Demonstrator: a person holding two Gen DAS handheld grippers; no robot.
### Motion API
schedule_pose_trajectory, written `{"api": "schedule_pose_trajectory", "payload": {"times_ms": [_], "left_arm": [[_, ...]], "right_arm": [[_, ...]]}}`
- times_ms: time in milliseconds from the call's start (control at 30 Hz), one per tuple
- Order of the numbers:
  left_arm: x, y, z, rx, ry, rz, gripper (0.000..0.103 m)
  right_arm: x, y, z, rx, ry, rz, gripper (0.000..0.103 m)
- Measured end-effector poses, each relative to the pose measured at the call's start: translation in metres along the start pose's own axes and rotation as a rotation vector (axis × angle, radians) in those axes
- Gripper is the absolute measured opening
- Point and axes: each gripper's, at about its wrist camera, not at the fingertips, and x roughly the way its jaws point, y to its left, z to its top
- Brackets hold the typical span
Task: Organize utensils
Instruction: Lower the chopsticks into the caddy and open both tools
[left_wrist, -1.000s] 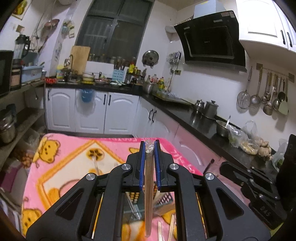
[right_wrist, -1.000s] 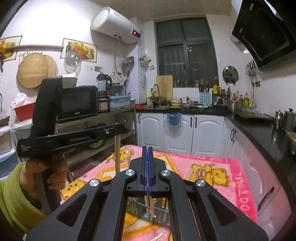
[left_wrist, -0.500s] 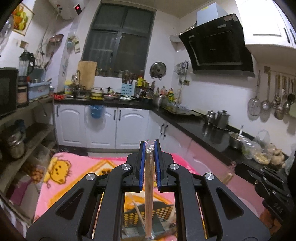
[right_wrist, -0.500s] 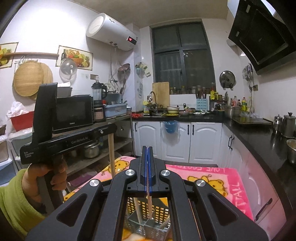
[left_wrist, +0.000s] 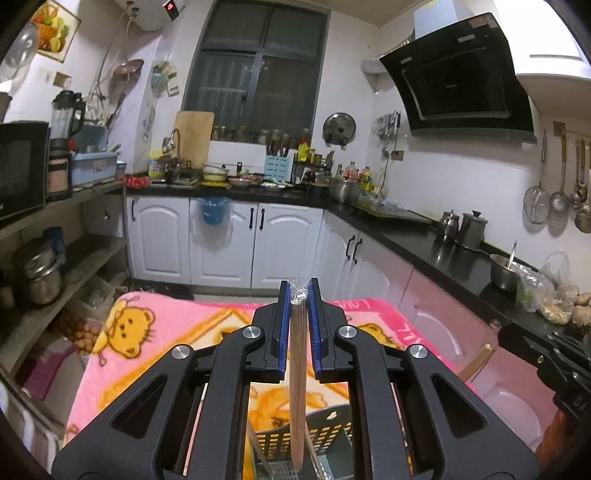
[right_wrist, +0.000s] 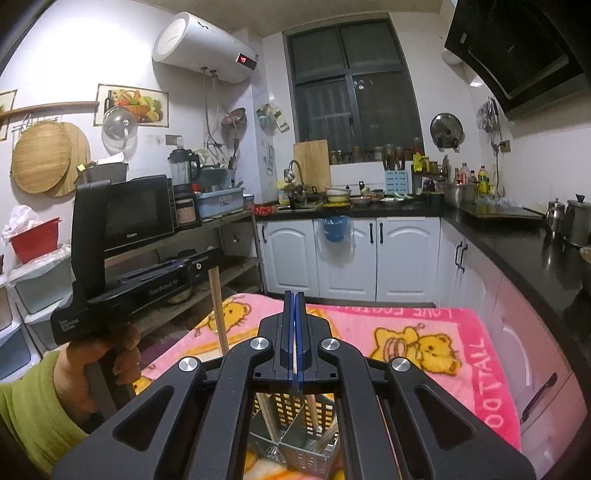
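Left wrist view: the left claw (left_wrist: 299, 325) is seen pinching a wrapped bundle of wooden chopsticks (left_wrist: 297, 384) between its blue pads (left_wrist: 283, 332), held upright, the lower end reaching into a perforated utensil basket (left_wrist: 325, 439) below. The basket is set on a pink bear-print blanket (left_wrist: 147, 332). At the right edge, part of the right claw body and a wooden stick end (left_wrist: 476, 360) are shown.

Right wrist view: the right claw (right_wrist: 294, 332) is seen pressed together on a single thin wooden chopstick (right_wrist: 312, 410), which hangs down into a compartment of the divided utensil basket (right_wrist: 295, 439). To the left, the left claw (right_wrist: 207, 260) is gripped by a hand (right_wrist: 99, 354), its chopstick bundle (right_wrist: 219, 310) held upright over the blanket (right_wrist: 424, 332).
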Motion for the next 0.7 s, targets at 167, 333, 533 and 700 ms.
{"api": "schedule_pose_trajectory", "payload": {"times_ms": [167,333,533,700], "left_arm": [[0.005,0.007,-0.012,-0.013,0.023,-0.008,0.006],[0.014,0.009,-0.023,-0.017,0.053,-0.014,0.006],[0.021,0.01,-0.038,-0.013,0.092,-0.016,0.006],[0.025,0.01,-0.05,-0.01,0.124,-0.018,0.006]], "right_arm": [[0.006,0.0,-0.009,0.011,0.024,0.009,0.001],[0.015,0.006,-0.015,0.012,0.055,0.026,0.001],[0.024,0.007,-0.024,0.033,0.09,0.042,0.001],[0.029,0.005,-0.032,0.055,0.119,0.041,0.001]]}}
